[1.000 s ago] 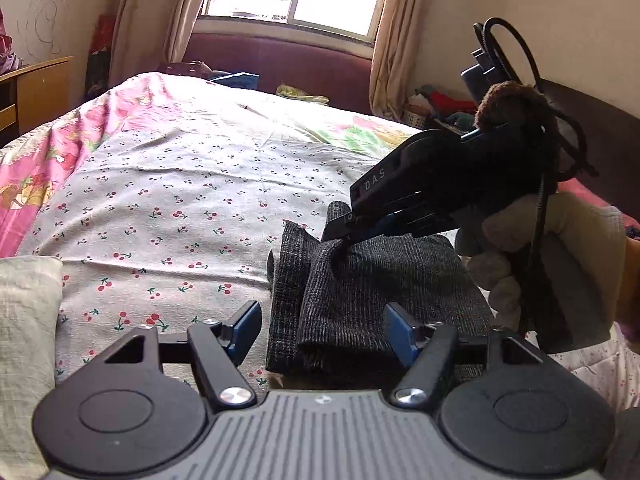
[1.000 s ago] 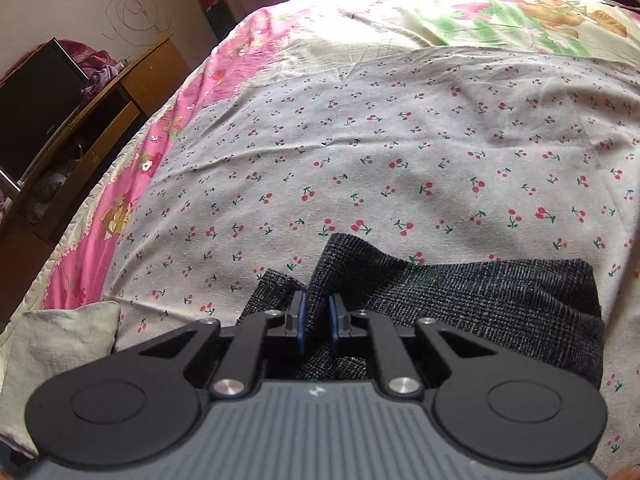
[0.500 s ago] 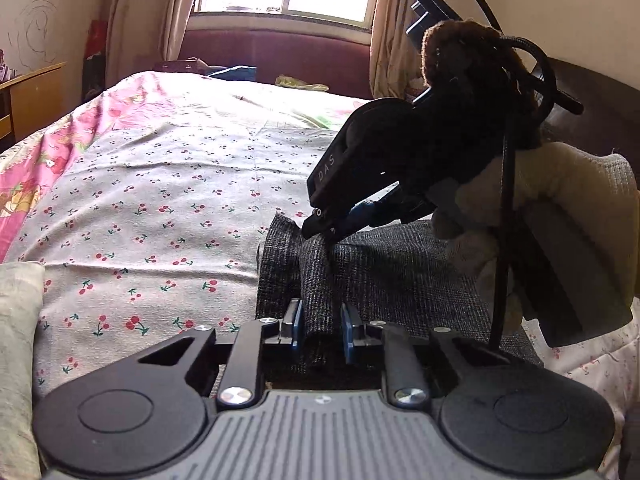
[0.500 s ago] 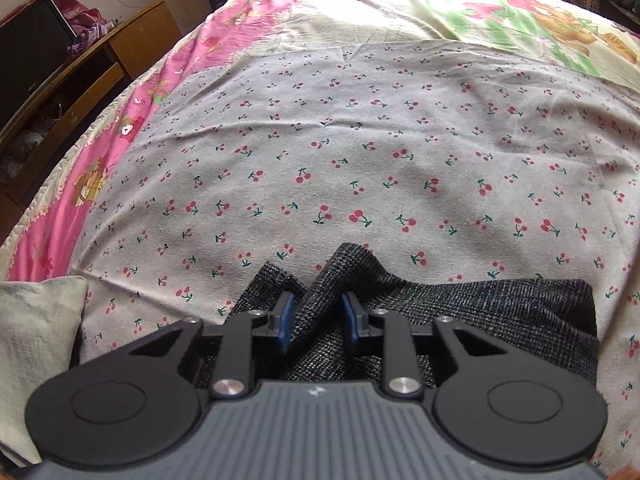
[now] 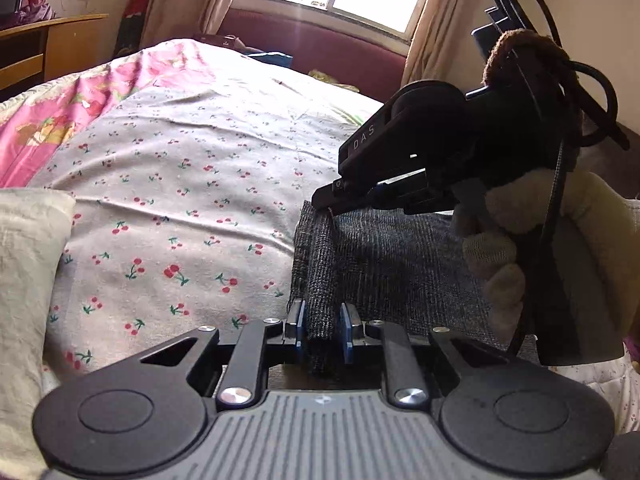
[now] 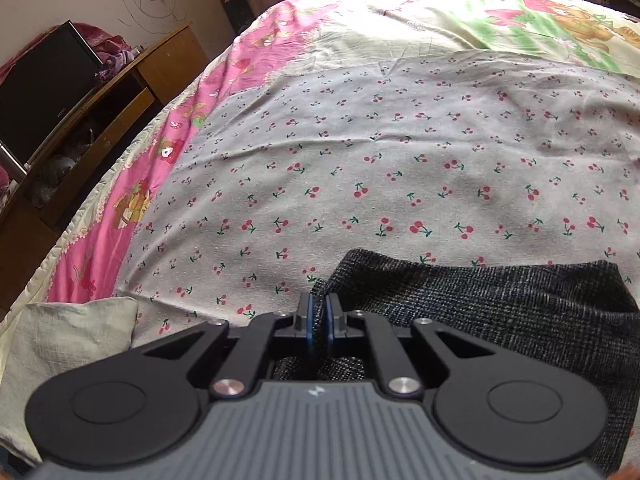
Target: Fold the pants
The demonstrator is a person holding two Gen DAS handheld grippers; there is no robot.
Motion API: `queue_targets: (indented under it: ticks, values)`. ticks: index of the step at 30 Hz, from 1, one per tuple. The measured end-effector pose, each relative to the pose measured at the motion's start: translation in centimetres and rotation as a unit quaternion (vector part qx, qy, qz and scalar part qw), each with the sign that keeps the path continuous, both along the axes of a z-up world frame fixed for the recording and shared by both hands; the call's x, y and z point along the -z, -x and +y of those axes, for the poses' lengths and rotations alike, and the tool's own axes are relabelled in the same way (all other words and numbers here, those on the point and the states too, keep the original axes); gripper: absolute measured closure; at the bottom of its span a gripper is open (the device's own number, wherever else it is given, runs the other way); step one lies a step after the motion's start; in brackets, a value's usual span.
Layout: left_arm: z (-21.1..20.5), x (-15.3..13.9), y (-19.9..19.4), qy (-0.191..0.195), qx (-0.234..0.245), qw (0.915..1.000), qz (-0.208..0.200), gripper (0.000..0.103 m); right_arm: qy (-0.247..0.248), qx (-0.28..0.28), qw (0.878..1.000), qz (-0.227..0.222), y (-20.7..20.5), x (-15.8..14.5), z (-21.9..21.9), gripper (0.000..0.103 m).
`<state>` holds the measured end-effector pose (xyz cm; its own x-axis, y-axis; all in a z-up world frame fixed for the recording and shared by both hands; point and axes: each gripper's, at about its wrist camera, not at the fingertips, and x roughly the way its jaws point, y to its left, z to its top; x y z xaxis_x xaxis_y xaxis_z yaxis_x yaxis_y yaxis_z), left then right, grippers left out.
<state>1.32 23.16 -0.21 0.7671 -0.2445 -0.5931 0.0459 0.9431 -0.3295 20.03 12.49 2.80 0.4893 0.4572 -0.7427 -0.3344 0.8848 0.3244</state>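
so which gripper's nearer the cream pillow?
Left. The left gripper pinches the pants at the near edge beside the cream pillow; the right gripper grips farther back.

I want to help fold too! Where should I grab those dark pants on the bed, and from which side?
Grab the pants at the bunched end edge nearest the cherry sheet. There the cloth stands up in a ridge, easy to pinch. Come in low from the near side, as the left hand-held gripper does. The right hand-held gripper pinches the same edge further along, so the pants would probably lift evenly.
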Motion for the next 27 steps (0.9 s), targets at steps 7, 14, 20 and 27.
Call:
queue_targets:
  ticks: [7,14,20,27]
  values:
    - [-0.8,-0.1,0.3,-0.049,0.006,0.9987,-0.009,0.056,-0.043,-0.005,0.999,0.01,-0.6,3.2,2.1,0.1]
    - [-0.9,-2.1,1.4,-0.095,-0.005,0.9954,-0.017,0.054,-0.103,-0.005,0.991,-0.082,4.0,-3.0,-4.8,0.095]
    - [-2.3,-5.1,2.1,-0.125,-0.012,0.9902,-0.061,0.054,-0.085,0.125,0.986,-0.073,5.6,-1.9,-17.1,0.078]
    - [-8.3,-2.4,-2.5,-0.154,0.069,0.9853,-0.031,0.053,-0.154,0.168,0.974,-0.01,4.3,4.0,-22.0,0.076]
